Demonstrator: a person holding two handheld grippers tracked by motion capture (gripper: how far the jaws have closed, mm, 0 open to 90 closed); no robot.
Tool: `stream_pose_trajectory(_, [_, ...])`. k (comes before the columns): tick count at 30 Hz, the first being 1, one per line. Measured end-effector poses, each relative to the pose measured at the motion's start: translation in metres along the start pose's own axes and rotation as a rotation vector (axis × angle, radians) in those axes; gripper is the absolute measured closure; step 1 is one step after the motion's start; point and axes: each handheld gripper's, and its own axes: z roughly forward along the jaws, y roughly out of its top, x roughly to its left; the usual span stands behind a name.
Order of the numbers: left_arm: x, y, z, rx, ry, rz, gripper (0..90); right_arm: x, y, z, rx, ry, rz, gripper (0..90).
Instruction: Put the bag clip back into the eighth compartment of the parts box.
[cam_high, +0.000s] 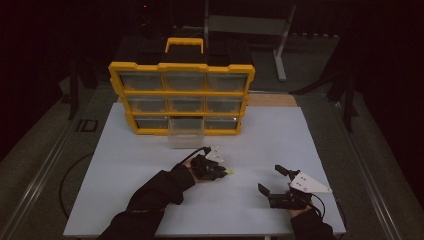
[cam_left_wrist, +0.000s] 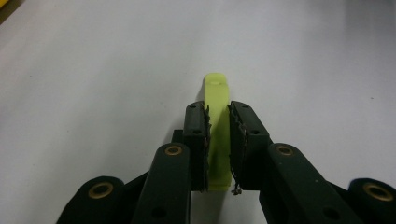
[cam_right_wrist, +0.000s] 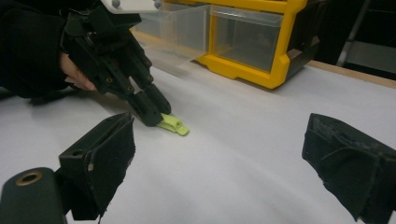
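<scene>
While the left gripper's (cam_left_wrist: 218, 135) jaws pinch a small yellow-green plastic piece (cam_left_wrist: 217, 93) flat on the white surface (cam_left_wrist: 93, 70), the right gripper (cam_high: 273, 179) waits nearby, jaws wide and empty. It looks light, stiff and slick, so gripping its middle suits; the yellow drawer cabinet (cam_high: 181, 95) stands beyond.

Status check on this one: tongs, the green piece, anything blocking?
Left tongs shut on yellow-green plastic clip, flat on table. Right tongs open, empty. Path to open drawer clear.
</scene>
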Motion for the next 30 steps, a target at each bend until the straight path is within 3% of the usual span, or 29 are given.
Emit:
stream_pose_trajectory(12, [-0.003, 0.006, -0.011, 0.005, -0.062, 0.021, 78.8, 0.0, 0.001, 0.0, -0.007, -0.002, 0.0, 9.3])
stream_pose_trajectory(23, [-0.006, 0.01, -0.029, 0.027, -0.066, 0.05, 78.8, 0.001, 0.0, 0.001, -0.001, 0.001, 0.002, 9.3])
stream_pose_trajectory(30, [-0.008, 0.014, -0.044, 0.013, -0.073, 0.069, 78.8, 0.001, 0.0, 0.001, -0.002, -0.001, 0.002, 9.3])
